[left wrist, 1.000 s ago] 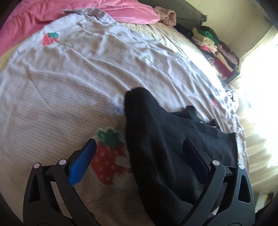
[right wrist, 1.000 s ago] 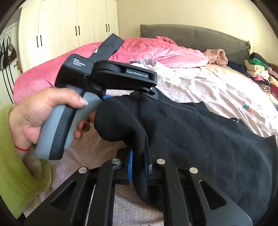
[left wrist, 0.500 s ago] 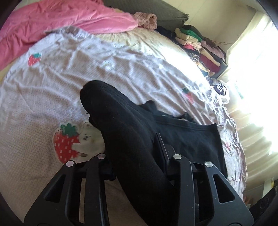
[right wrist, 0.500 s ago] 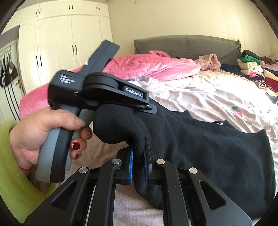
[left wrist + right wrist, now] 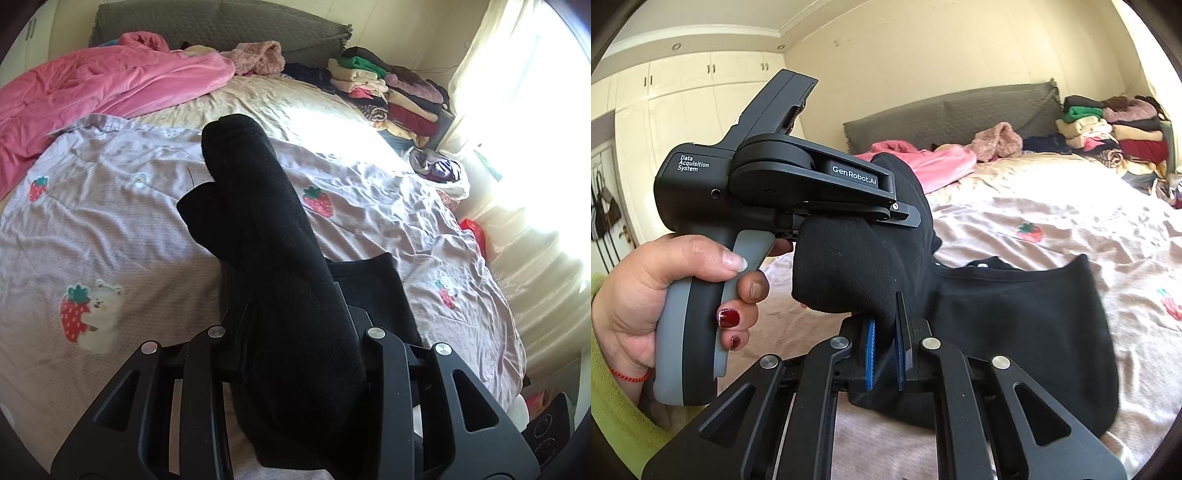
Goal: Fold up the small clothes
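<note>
A black garment (image 5: 273, 258) hangs lifted above the bed, its lower part (image 5: 1027, 317) trailing on the strawberry-print sheet (image 5: 110, 229). My left gripper (image 5: 295, 332) is shut on a thick bunch of its fabric, which hides the pads. My right gripper (image 5: 885, 350) is shut on another fold of the same garment between blue pads (image 5: 870, 350). The left gripper (image 5: 901, 212) also shows in the right wrist view, held in a hand just above and left of the right one.
A pink duvet (image 5: 92, 85) lies at the bed's head by a grey headboard (image 5: 221, 29). A stack of folded clothes (image 5: 391, 92) sits at the far right corner. A bright curtained window (image 5: 535, 147) is on the right, white wardrobes (image 5: 683, 103) on the left.
My left gripper closed on the black garment and both grippers lifted it up off the sheet, so the fabric now stands higher and more of the room shows.
</note>
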The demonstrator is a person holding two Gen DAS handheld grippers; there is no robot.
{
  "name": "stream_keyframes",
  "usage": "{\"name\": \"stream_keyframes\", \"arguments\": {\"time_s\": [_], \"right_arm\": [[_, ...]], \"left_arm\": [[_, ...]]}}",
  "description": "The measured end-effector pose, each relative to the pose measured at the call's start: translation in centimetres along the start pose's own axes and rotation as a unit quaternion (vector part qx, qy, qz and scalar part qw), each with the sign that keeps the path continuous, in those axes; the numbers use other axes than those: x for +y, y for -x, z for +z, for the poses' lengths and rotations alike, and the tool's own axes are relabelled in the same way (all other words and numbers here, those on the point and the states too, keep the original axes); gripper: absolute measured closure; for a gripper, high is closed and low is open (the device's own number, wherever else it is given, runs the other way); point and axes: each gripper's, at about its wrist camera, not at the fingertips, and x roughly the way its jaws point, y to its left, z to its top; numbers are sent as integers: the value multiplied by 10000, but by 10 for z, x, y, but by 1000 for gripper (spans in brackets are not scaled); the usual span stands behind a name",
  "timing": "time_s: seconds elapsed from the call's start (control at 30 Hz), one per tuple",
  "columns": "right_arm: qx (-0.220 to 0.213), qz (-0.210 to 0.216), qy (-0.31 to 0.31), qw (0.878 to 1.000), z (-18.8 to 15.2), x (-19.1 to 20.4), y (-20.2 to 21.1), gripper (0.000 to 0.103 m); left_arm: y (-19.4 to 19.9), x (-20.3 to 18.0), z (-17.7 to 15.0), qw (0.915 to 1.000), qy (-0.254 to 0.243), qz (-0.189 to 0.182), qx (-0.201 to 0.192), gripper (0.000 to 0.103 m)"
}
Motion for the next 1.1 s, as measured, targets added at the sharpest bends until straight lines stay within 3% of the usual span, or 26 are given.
{"name": "stream_keyframes", "arguments": {"time_s": [0.9,1.0,1.1], "right_arm": [[61,-427,-635,9970,-30,-63,45,96],[122,-470,-717,9962,-34,-68,45,96],[229,-563,-834,9947,-41,-74,44,96]], "left_arm": [[-58,-79,-24,9993,-178,-111,318,77],[-65,-80,-28,9989,-127,-289,355,70],[-69,-75,-33,9966,21,-698,426,45]]}}
